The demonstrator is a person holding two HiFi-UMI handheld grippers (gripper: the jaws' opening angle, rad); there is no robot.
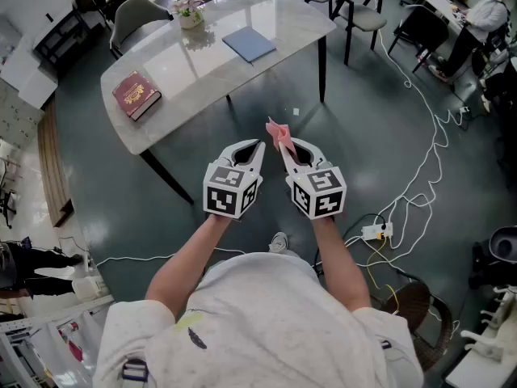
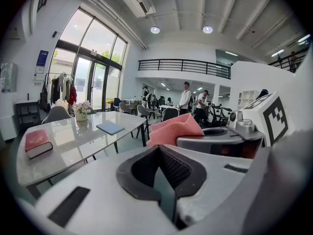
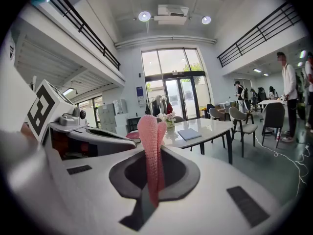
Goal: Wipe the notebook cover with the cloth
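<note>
The person stands on a dark grey floor (image 1: 380,128), well back from a long counter (image 1: 206,71) with a pale, glossy, stone-like top and dark legs. The blue notebook (image 1: 249,44) lies flat near the counter's far right end, untouched and well away from both claws. A red book (image 1: 136,94) lies near the left end, and a small pot of flowers (image 1: 191,10) stands at the far edge between them. Grey chairs (image 1: 136,16) are drawn up on the far side.

The right claw (image 1: 284,149) is clenched on the pink cloth (image 1: 278,133), which sticks up in a folded strip from between its jaws. The left claw (image 1: 258,146) hangs just beside it, its jaws pressed together with nothing in them. Both are held out at about the same height over the bare floor.

White cables (image 1: 424,164) snake across the floor at the right to a power strip (image 1: 376,231). The room is a tall, bright hall with white walls, round ceiling lights, high glass doors (image 3: 175,94) and a mezzanine with a black railing (image 2: 183,65). More tables and chairs stand farther back, with several people (image 2: 185,98) among them, and another person (image 1: 483,16) sits at the upper right of the head view.
</note>
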